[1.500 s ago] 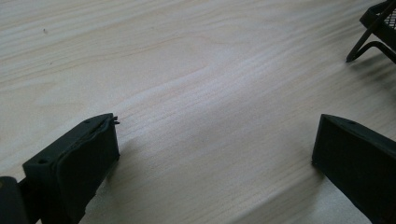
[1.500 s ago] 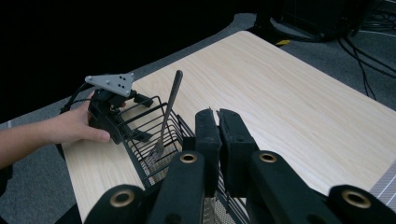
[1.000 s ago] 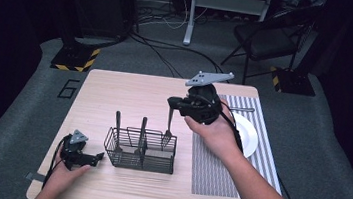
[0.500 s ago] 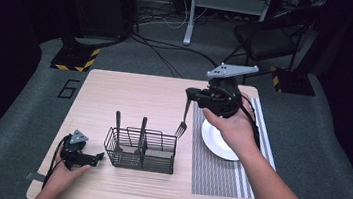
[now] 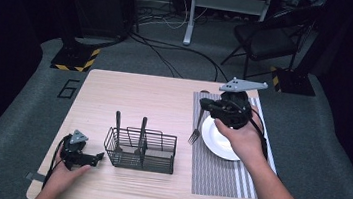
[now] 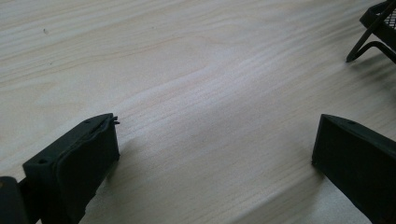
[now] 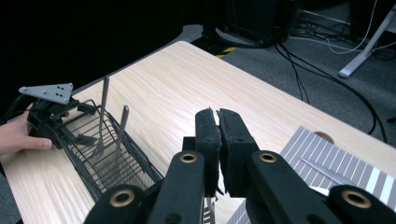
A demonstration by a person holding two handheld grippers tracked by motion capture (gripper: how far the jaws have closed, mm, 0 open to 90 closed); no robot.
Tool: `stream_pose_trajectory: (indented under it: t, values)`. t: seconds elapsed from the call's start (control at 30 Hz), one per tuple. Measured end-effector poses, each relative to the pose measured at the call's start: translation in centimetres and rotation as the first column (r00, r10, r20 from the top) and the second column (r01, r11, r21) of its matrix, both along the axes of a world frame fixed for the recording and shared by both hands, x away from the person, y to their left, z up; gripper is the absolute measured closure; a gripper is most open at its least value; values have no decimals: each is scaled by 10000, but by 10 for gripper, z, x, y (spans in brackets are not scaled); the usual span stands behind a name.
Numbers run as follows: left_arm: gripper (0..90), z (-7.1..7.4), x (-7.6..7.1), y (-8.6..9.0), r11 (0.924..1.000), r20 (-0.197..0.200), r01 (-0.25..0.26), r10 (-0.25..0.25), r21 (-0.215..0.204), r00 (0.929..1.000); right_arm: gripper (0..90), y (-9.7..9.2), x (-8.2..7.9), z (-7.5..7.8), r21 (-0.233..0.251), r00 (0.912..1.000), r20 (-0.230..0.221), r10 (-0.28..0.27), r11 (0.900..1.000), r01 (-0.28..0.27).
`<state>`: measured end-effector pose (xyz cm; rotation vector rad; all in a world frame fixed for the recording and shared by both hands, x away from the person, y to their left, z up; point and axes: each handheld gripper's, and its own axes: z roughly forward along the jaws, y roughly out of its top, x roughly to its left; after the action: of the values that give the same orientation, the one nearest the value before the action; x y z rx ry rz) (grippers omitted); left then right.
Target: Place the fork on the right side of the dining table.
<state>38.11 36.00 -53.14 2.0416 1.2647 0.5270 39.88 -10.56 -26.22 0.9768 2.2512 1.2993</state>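
While the left claw rests wide open and empty on bare desk near the near-left edge, the wire basket just right of it holds two upright utensils. Right claw, jaws closed on a fork, hangs over the striped placemat's left edge beside the white plate.

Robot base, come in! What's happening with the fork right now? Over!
Right hand-held gripper shut on silver metal fork, hanging beside round white plate. Left hand-held gripper open, resting by black wire basket.
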Motion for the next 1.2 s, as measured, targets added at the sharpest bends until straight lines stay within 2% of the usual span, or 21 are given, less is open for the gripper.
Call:
stream_pose_trajectory:
  t: [0.07,0.27,0.5,0.7,1.2]
  values:
    - [1,0,0,0,10000,0,1,-1,-3,10000,867,-3,1,-9,63,10000,-6,-30,10000,30]
    - [2,0,0,0,10000,2,0,0,-4,10000,867,-9,1,-41,-333,9993,-215,-315,9990,308]
    - [1,0,0,0,10000,-2,3,-3,-1,10000,867,-18,1,-64,-466,9971,-261,-717,9964,704]
    - [1,0,0,0,10000,0,0,0,2,10000,866,-25,1,-77,-475,9944,-382,-985,9942,966]
    - [1,0,0,0,10000,1,-2,2,-3,10000,867,-36,-4,-93,-272,9898,-649,-1265,9918,1249]
